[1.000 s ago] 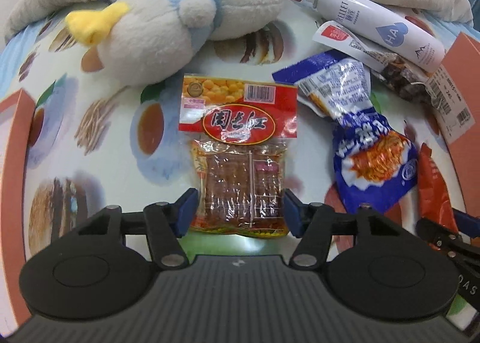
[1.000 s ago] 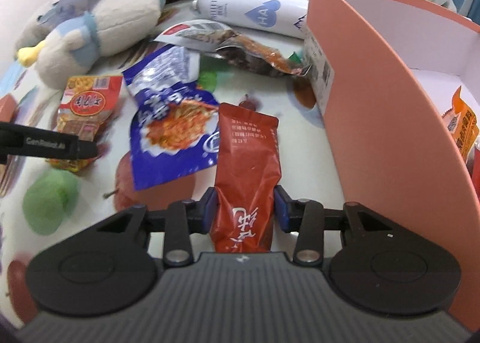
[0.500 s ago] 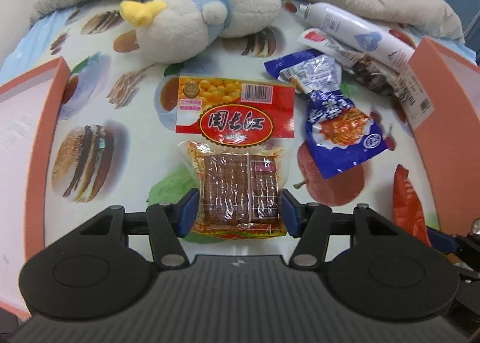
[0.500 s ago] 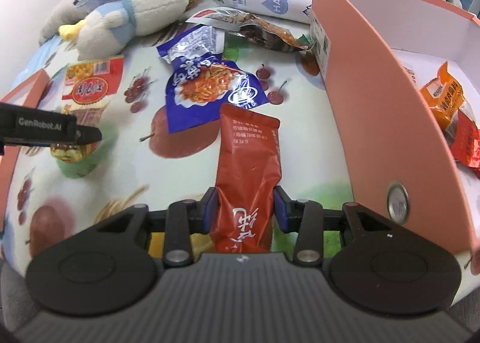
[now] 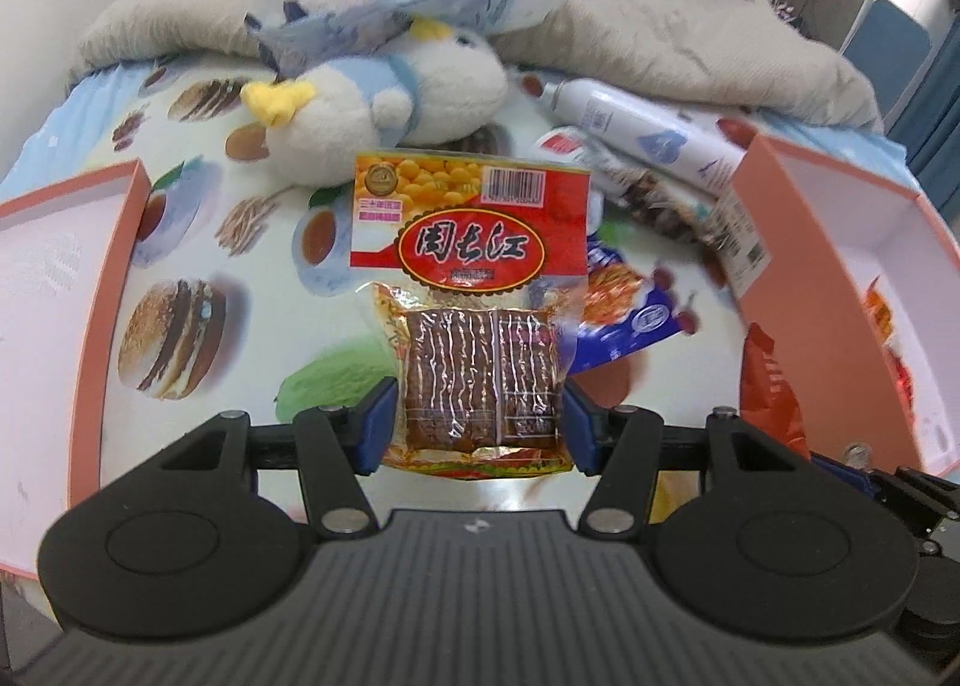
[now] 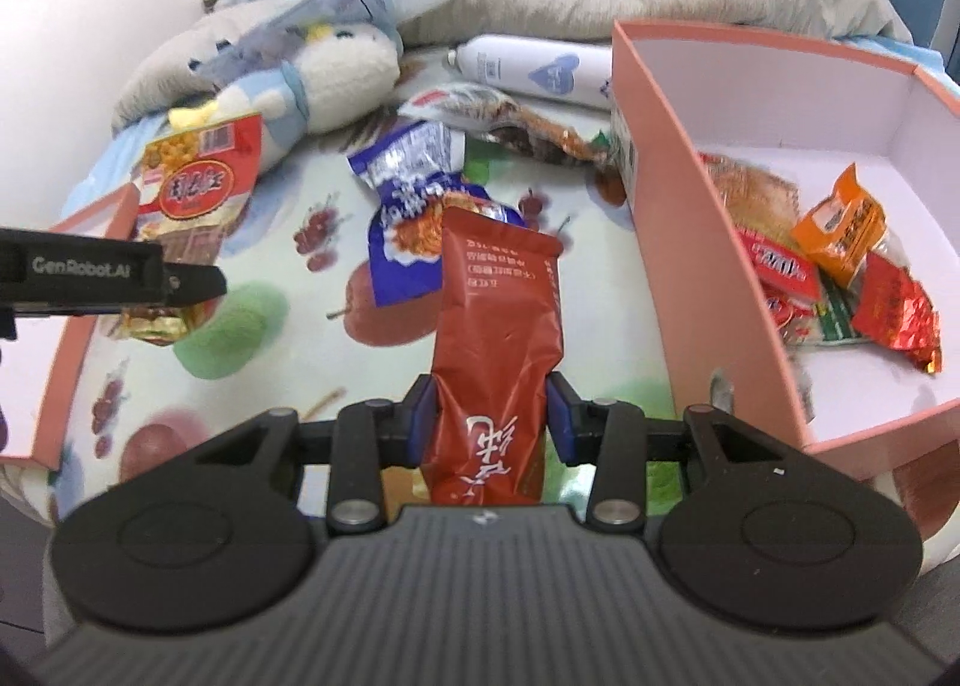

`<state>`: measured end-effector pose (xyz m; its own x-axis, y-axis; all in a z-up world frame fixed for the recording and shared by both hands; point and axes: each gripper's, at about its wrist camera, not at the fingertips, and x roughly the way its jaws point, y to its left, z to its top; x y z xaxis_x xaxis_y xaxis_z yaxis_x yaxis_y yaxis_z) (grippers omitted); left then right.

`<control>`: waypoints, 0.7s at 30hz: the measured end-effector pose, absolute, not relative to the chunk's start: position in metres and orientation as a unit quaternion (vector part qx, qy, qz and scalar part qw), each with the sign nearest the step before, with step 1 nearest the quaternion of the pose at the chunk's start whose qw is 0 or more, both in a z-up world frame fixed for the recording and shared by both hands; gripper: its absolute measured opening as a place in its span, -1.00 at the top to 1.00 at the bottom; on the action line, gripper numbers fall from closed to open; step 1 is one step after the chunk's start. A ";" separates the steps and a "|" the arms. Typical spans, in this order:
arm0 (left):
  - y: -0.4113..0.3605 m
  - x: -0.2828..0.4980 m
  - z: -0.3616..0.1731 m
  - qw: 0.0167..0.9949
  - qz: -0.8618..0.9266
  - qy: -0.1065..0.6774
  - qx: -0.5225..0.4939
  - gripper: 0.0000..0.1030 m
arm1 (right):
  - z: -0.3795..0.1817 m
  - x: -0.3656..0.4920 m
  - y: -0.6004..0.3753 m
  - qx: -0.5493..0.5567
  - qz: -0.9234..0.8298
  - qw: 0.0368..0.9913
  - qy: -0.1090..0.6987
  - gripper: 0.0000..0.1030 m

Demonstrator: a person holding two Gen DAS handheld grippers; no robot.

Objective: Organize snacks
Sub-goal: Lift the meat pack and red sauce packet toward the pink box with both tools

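One "GenRobot.AI" mark — left tongs [image 6: 180,281], snack-holding

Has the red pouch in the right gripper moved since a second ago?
Yes. The red pouch, clamped in the right gripper, has come up off the cloth: the blue packet and pink box beneath it now look farther away.

Each handheld gripper was matte black plastic, with a ribbed housing along the bottom edge bearing a small pale logo. Two round embossed discs flanked angular linkage arms fastened by silver screws. The left gripper [image 5: 479,425] and right gripper [image 6: 487,416] carried blue finger pads [image 5: 378,416]. White "GenRobot.AI" lettering marked the left gripper's side.
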<state>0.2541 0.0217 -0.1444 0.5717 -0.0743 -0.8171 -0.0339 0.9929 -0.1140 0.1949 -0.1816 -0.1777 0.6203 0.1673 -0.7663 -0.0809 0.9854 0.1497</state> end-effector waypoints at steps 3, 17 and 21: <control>0.012 0.252 -0.129 0.891 -0.019 0.449 -0.058 -0.20 | -0.165 0.194 -0.185 0.052 0.073 0.904 0.419 0.19; -0.018 0.255 -0.051 0.917 -0.050 0.390 -0.070 -0.20 | -0.095 0.195 -0.207 0.052 0.084 0.932 0.348 0.19; -0.028 0.258 -0.030 0.924 -0.061 0.371 -0.074 -0.20 | -0.077 0.198 -0.219 0.055 0.079 0.940 0.328 0.19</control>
<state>0.2577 -0.0276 -0.0296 0.7172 -0.1674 -0.6764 0.0573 0.9816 -0.1822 0.1977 -0.2185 -0.0771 0.7719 0.1850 -0.6082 -0.1131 0.9814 0.1549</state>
